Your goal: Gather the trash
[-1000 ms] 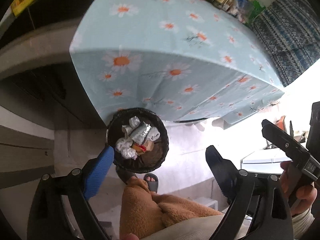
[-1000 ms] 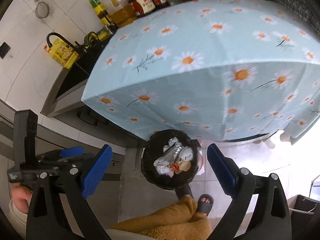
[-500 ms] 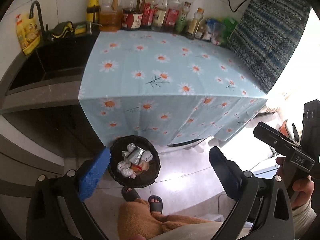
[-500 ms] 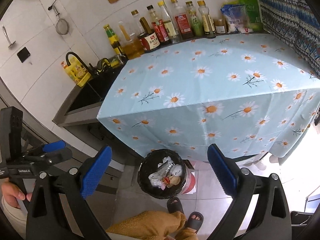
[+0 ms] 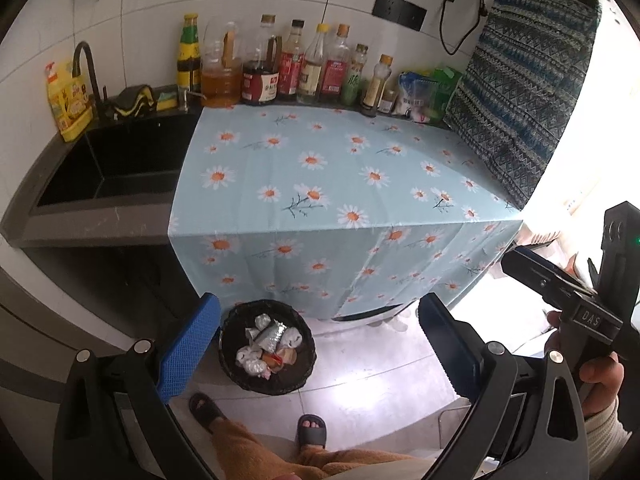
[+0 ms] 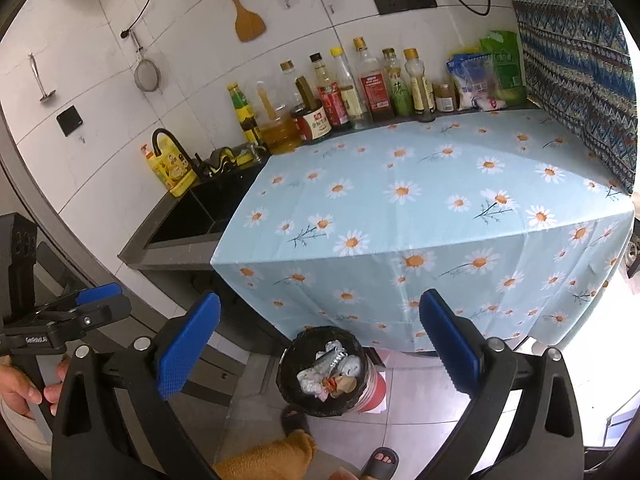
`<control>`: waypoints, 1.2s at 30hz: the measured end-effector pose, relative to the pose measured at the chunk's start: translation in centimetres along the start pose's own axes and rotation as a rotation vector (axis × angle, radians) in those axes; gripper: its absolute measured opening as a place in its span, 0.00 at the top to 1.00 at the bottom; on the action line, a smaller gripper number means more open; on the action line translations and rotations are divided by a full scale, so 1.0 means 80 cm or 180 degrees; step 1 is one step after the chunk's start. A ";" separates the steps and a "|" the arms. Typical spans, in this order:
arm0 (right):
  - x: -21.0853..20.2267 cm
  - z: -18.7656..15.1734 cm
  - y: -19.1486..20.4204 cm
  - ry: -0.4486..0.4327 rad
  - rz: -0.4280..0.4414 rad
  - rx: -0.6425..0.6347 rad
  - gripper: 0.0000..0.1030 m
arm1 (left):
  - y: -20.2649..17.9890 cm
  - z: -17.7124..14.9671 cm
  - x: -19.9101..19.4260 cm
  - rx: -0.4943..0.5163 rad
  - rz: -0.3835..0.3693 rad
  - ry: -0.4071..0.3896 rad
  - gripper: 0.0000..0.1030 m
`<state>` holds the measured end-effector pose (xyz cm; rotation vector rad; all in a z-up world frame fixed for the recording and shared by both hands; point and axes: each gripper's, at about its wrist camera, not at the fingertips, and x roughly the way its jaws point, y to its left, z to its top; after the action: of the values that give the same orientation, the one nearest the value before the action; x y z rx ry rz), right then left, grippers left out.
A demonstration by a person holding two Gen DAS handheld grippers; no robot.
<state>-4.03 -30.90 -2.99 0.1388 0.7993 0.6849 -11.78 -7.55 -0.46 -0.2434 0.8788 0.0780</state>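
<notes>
- Across the table (image 5: 320,184), the daisy cloth shows no litter; sweep your eyes over it, edge to bottles, before you finish.
- Below its front edge, the black bin (image 5: 267,347) on the floor holds the trash (image 5: 268,346): crumpled tissue, foil, wrappers.
- Your left claw (image 5: 318,346) is wide and empty.
- Your right claw (image 6: 320,344) is opening, nothing between its pads; keep both above the bin.

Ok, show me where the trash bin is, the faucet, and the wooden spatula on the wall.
Trash bin (image 5: 232,344): left wrist view, on its black left rim.
Faucet (image 5: 86,58): left wrist view, on the curved black neck.
Wooden spatula (image 6: 250,26): right wrist view, on the flat blade.
</notes>
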 end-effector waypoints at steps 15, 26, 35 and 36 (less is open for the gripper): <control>-0.021 0.024 0.008 -0.0151 -0.0148 -0.0078 0.04 | 0.003 0.018 -0.016 0.0056 0.0035 -0.0101 0.07; -0.015 0.025 0.015 -0.0098 -0.0160 -0.0100 0.04 | 0.012 0.020 -0.017 0.0042 0.0093 -0.0088 0.07; -0.013 0.025 0.017 -0.0091 -0.0178 -0.0094 0.04 | 0.016 0.021 -0.015 0.0005 0.0094 -0.0095 0.07; -0.013 0.024 0.017 -0.0093 -0.0179 -0.0099 0.04 | 0.017 0.021 -0.015 0.0003 0.0092 -0.0093 0.07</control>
<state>-3.90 -30.23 -0.49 0.0976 0.7616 0.6407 -11.50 -5.79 1.27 -0.2283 0.8533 0.1080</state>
